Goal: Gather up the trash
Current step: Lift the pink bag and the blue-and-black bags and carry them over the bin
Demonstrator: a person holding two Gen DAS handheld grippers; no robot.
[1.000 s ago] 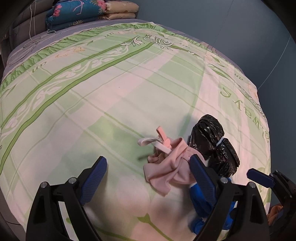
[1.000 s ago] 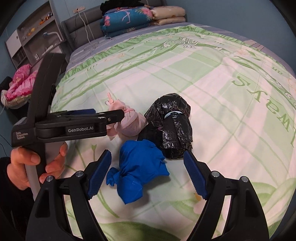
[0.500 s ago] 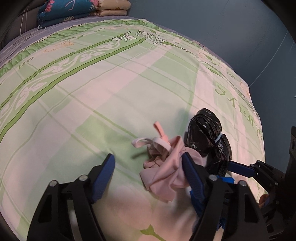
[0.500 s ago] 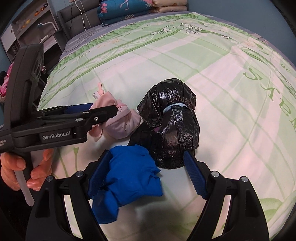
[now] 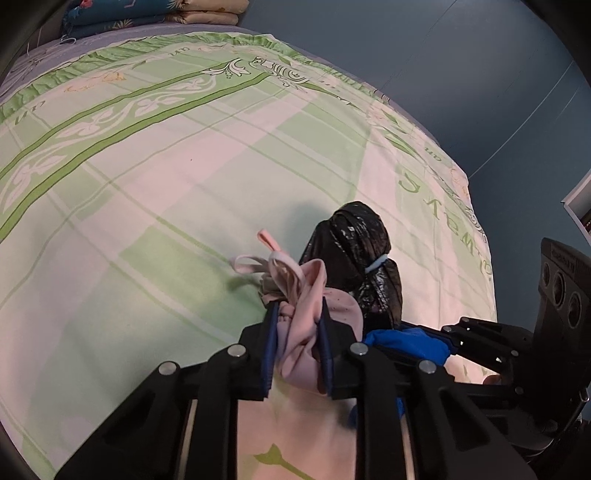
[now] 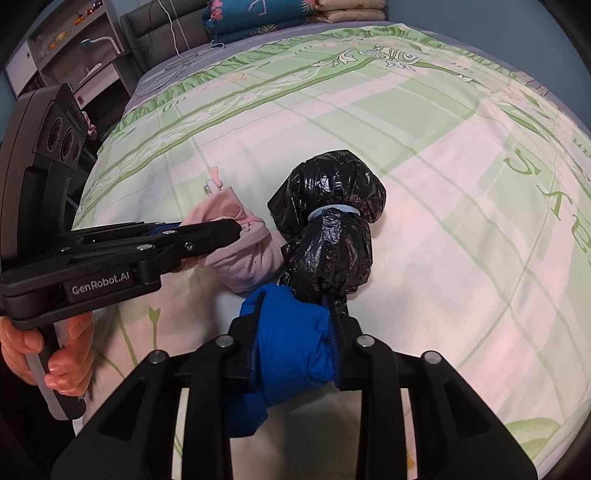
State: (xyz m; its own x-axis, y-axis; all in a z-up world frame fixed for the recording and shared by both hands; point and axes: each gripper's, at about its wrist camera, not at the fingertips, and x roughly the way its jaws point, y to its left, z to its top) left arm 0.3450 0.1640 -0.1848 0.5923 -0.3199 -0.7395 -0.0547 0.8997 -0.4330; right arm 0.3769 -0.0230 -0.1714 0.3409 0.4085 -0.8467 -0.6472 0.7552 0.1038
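Observation:
Three tied trash bags lie together on the bed. My left gripper (image 5: 295, 310) is shut on the pink bag (image 5: 306, 295), whose knotted handles point away; it also shows in the right wrist view (image 6: 247, 258). My right gripper (image 6: 295, 306) is shut on the blue bag (image 6: 291, 339), which also shows in the left wrist view (image 5: 406, 341). The black bag (image 6: 332, 229), cinched with a pale blue band, lies just beyond both, touching them; it also shows in the left wrist view (image 5: 358, 251).
The bed has a green and pink patterned cover (image 5: 184, 166). Folded quilts (image 6: 280, 14) are stacked at its head. A shelf unit (image 6: 55, 48) stands at the left. A blue wall (image 5: 443, 74) runs along the bed's right side.
Both grippers moved forward and closed: the left onto the pink bag, the right onto the blue bag. The black bag has stayed in place.

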